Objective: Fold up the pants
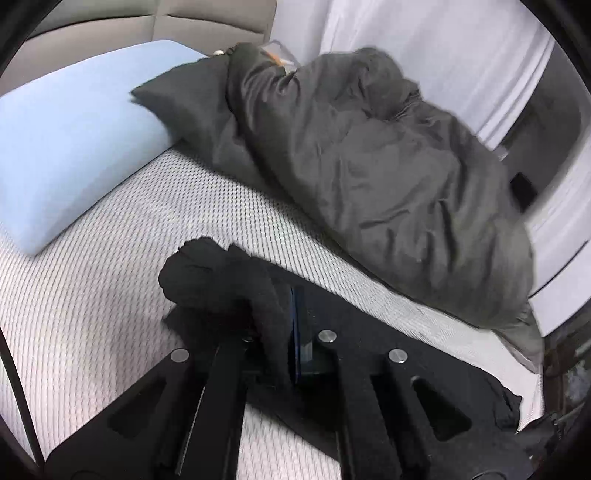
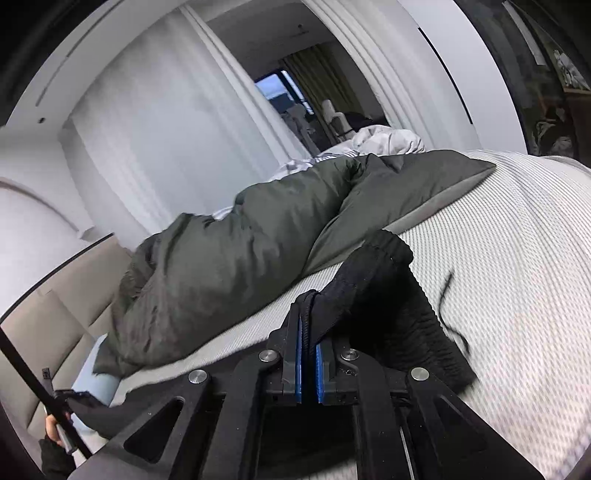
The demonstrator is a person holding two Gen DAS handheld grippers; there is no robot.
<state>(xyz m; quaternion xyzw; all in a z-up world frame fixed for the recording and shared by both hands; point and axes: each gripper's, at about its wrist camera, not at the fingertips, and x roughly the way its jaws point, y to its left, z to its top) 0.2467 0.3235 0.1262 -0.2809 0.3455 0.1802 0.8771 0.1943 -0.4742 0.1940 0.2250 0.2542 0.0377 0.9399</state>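
The black pants (image 1: pixel 218 273) are bunched between the fingers of my left gripper (image 1: pixel 273 314), which is shut on the fabric just above the white textured mattress (image 1: pixel 110 295); more black cloth trails right (image 1: pixel 480 398). In the right wrist view my right gripper (image 2: pixel 308 332) is shut on the pants' waistband (image 2: pixel 376 280), blue pads pressed together with cloth between them. A thin black drawstring (image 2: pixel 448 295) hangs loose over the mattress (image 2: pixel 517 277).
A dark grey duvet (image 1: pixel 369 166) lies heaped across the far side of the bed, also in the right wrist view (image 2: pixel 229 251). A light blue pillow (image 1: pixel 74 147) sits at the left by the beige headboard (image 1: pixel 147 22). White curtains (image 2: pixel 147 129) hang beyond.
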